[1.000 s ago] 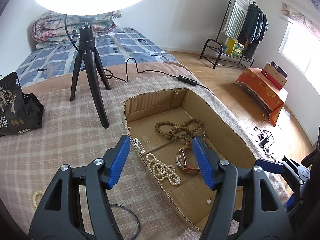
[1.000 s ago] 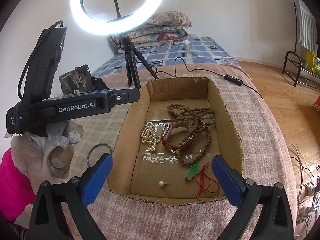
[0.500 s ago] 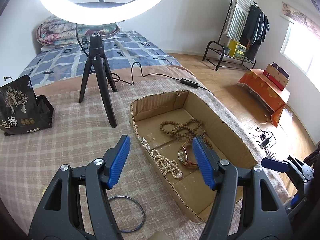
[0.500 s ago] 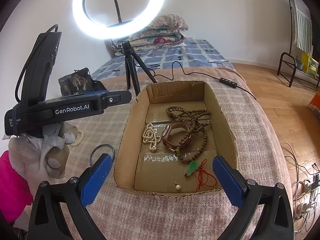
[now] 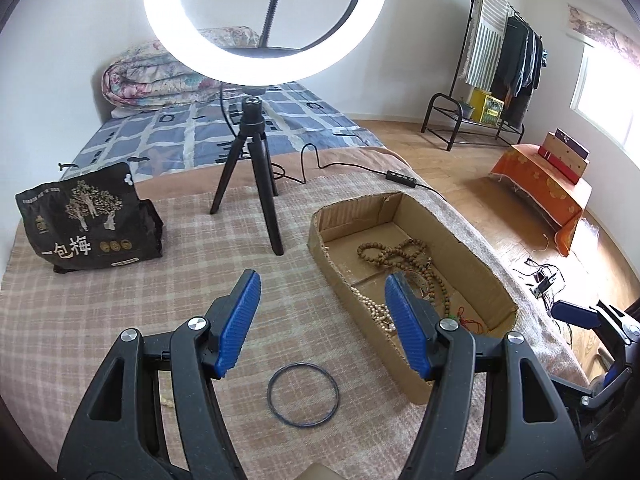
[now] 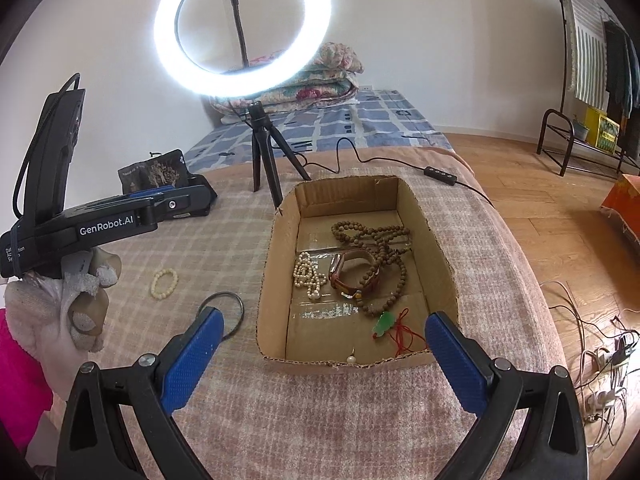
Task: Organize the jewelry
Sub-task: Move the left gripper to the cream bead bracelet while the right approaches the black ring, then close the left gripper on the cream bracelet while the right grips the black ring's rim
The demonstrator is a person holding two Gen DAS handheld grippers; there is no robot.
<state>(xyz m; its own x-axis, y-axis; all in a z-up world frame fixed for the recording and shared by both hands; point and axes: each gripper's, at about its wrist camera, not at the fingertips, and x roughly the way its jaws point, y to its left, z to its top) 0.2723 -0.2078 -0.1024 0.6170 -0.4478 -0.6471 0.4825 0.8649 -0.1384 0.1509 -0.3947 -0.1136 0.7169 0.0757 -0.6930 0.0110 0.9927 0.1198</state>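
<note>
A shallow cardboard box (image 6: 276,264) (image 5: 444,224) on the plaid blanket holds a wooden bead necklace (image 6: 372,236), a pearl strand (image 6: 308,276), a brown-strap watch (image 6: 352,276), a green pendant on red cord (image 6: 384,322) and a single pearl (image 6: 351,359). Left of the box on the blanket lie a dark thin bangle (image 5: 303,394) (image 6: 236,308) and a cream bead bracelet (image 6: 164,283). My left gripper (image 5: 322,312) hangs open above the blanket beside the box, the bangle just below it. My right gripper (image 6: 320,356) is open and empty, over the box's near edge.
A ring light on a black tripod (image 5: 256,168) (image 6: 260,148) stands behind the box, its cable and switch (image 5: 400,176) trailing right. A black snack bag (image 5: 86,220) sits at the left. The bed edge drops to a wooden floor with cables (image 6: 600,360) on the right.
Both grippers have pulled back and risen; the box looks farther and smaller. The left one shifted left off the box, so the bangle now shows fully below it.
</note>
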